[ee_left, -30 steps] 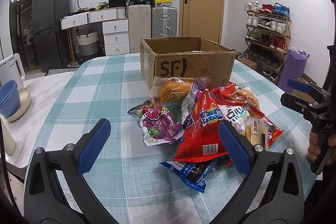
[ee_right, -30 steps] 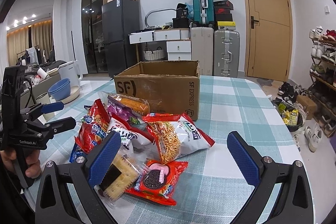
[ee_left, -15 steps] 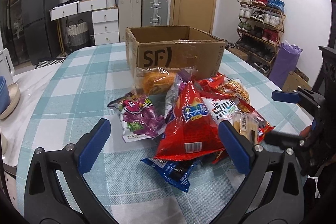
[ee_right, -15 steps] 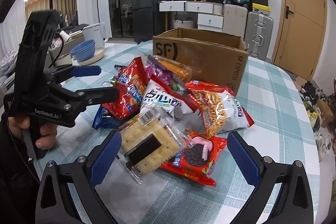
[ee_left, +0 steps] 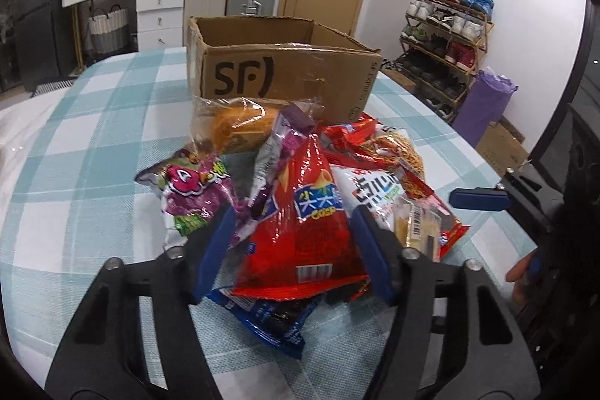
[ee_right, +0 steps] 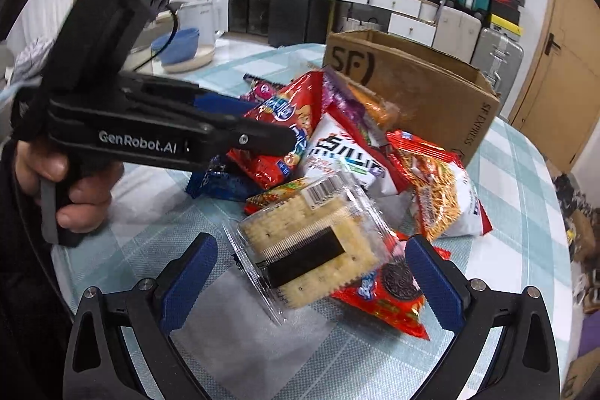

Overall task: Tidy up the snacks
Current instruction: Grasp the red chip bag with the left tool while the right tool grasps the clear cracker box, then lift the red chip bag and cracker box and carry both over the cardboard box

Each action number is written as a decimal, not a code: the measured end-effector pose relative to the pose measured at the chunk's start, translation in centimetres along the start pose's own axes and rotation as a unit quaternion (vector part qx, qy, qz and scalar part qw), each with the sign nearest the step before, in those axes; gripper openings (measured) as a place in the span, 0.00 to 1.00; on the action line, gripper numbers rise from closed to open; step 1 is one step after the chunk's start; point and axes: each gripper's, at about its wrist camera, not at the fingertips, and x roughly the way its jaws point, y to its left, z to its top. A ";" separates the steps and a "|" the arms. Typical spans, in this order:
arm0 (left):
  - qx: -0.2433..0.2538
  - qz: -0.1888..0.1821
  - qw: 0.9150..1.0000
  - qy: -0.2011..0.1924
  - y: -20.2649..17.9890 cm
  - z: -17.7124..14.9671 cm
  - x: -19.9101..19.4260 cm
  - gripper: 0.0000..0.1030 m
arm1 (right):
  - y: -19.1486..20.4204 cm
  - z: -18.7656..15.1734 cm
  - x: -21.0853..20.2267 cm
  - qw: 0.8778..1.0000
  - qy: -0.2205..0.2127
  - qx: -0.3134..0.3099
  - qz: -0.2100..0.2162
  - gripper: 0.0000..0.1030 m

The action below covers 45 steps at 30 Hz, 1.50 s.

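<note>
first pickups: left gripper (ee_left: 294, 246) half-closed around the red bag (ee_left: 300, 231), right gripper (ee_right: 309, 274) spread around the crackers (ee_right: 307, 250); next, squeeze and lift to the box (ee_left: 285, 70).

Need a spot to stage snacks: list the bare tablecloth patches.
Bare tablecloth lies left of the purple bag and cardboard box, plus a strip right of the noodle bag. Crowded: the pile before the box.

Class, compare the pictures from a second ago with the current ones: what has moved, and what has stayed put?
Both grippers moved in toward the snack pile. The left gripper narrowed its fingers around the red chip bag, though a firm grip isn't clear. The right gripper came up to the cracker pack, jaws wide open on either side. The box and the snacks stayed put.
</note>
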 end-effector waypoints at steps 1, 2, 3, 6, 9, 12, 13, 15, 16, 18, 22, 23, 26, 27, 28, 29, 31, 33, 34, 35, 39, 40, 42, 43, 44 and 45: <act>0.000 -0.007 1.000 0.001 0.0 -0.1 0.0 0.46 | 0.2 0.1 0.3 1.000 0.004 -0.009 -0.002 0.99; -0.001 -0.010 1.000 0.001 0.0 -0.2 0.0 0.45 | 0.4 0.2 0.5 1.000 0.006 -0.015 -0.006 0.99; -0.001 -0.011 1.000 0.000 0.0 -0.2 0.0 0.44 | 0.5 0.3 0.8 1.000 0.008 -0.021 -0.009 0.99; -0.004 -0.020 1.000 -0.002 0.2 -0.3 0.1 0.39 | 0.5 0.6 1.3 0.999 0.012 -0.032 -0.013 0.99; -0.011 -0.028 1.000 -0.003 0.6 -0.3 -0.2 0.38 | 0.4 1.0 1.6 0.999 0.012 -0.038 -0.010 0.97; -0.016 -0.034 0.999 -0.005 0.8 -0.3 -0.5 0.38 | 0.2 1.0 1.5 0.999 0.015 -0.039 0.000 0.94; -0.018 -0.034 0.999 -0.006 0.9 -0.4 -0.7 0.38 | 0.0 1.0 1.6 0.999 0.015 -0.037 0.004 0.91; -0.019 -0.033 0.999 -0.008 1.0 -0.3 -0.8 0.38 | -0.2 1.1 1.7 0.999 0.013 -0.033 0.010 0.84; -0.019 -0.033 0.999 -0.008 1.1 -0.3 -0.9 0.38 | -0.4 1.1 1.5 0.999 0.009 -0.029 0.011 0.80; -0.021 -0.030 0.999 -0.011 1.3 -0.2 -1.1 0.38 | -0.6 0.9 1.3 1.000 0.007 -0.021 0.020 0.75; -0.024 -0.026 0.999 -0.016 1.6 -0.3 -1.4 0.38 | -0.7 0.3 0.9 1.000 -0.001 -0.016 0.022 0.65; -0.025 -0.026 0.999 -0.017 1.8 -0.3 -1.4 0.38 | -0.7 0.3 0.8 1.000 -0.003 -0.015 0.024 0.64; -0.029 -0.024 0.999 -0.020 1.9 -0.3 -1.7 0.37 | -0.8 0.1 0.2 1.000 -0.012 -0.006 0.023 0.63; -0.028 -0.023 0.999 -0.022 1.9 -0.3 -1.8 0.37 | -0.8 0.1 -0.1 1.000 -0.018 -0.003 0.024 0.63; -0.028 -0.022 0.999 -0.023 2.0 -0.2 -1.9 0.37 | -0.9 0.1 -0.5 0.999 -0.024 0.001 0.026 0.63; -0.029 -0.021 0.999 -0.024 2.0 -0.2 -2.0 0.37 | -1.0 0.1 -0.7 0.999 -0.030 0.004 0.025 0.63; -0.030 -0.019 0.999 -0.029 2.0 -0.1 -2.3 0.37 | -1.4 0.3 -1.5 0.999 -0.043 0.016 0.024 0.63; -0.031 -0.016 0.999 -0.035 2.0 0.0 -2.8 0.36 | -1.9 0.7 -2.5 0.998 -0.059 0.029 0.022 0.63; -0.032 -0.015 0.999 -0.038 2.0 0.1 -3.0 0.36 | -2.3 0.9 -3.0 0.997 -0.068 0.036 0.021 0.63; -0.032 -0.013 0.999 -0.040 2.0 0.2 -3.2 0.35 | -2.6 1.1 -3.4 0.996 -0.074 0.042 0.019 0.63; -0.033 -0.006 0.998 -0.058 2.0 1.0 -4.5 0.33 | -4.2 2.5 -4.8 0.992 -0.104 0.072 0.007 0.63; -0.031 -0.004 0.998 -0.063 2.0 1.3 -4.9 0.32 | -4.3 2.8 -5.0 0.991 -0.109 0.074 -0.001 0.63; -0.026 -0.001 0.997 -0.073 1.8 2.0 -5.7 0.22 | -4.7 3.3 -5.0 0.991 -0.108 0.077 -0.007 0.63; -0.025 0.000 0.997 -0.076 1.8 2.3 -5.9 0.21 | -4.8 3.3 -4.9 0.991 -0.106 0.080 -0.007 0.63; -0.025 0.002 0.997 -0.078 1.7 2.6 -6.1 0.21 | -4.8 3.3 -4.9 0.991 -0.103 0.080 -0.008 0.63; -0.024 0.005 0.997 -0.077 1.8 2.8 -6.1 0.21 | -4.7 3.2 -4.9 0.992 -0.101 0.079 -0.010 0.63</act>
